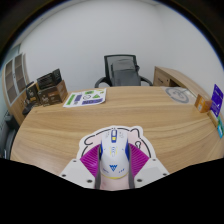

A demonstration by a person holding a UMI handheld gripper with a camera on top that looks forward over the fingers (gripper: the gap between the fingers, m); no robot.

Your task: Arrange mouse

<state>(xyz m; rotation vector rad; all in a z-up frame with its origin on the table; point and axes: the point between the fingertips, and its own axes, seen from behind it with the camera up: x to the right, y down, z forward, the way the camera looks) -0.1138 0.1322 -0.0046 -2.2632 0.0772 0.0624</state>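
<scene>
I looked down along the gripper (114, 168) and saw a white computer mouse (114, 154) sitting between its two fingers. The purple pads (92, 160) were close against both sides of the mouse, and it looked like they were pressed on it, so the jaws were clamped on the mouse. The near end of the mouse was cut off where the view went dark, so I could not see all of it. I could not tell if the mouse was resting on the wooden table (60, 125) or lifted a bit above it.

The table was wide and light brown. On its far side, a little to the left, lay a flat sheet with green and purple print (86, 98). I could not read the words on it. Far off to the right was a small round thing (179, 95) that I could not make out, and a blue and purple item (217, 100) that was cut off at the side.

Behind the table stood a black office chair (123, 70) with a mesh back. To the far left were some boxes (42, 88) stacked up. To the far right I saw a wooden cabinet (185, 80), only partly in view.
</scene>
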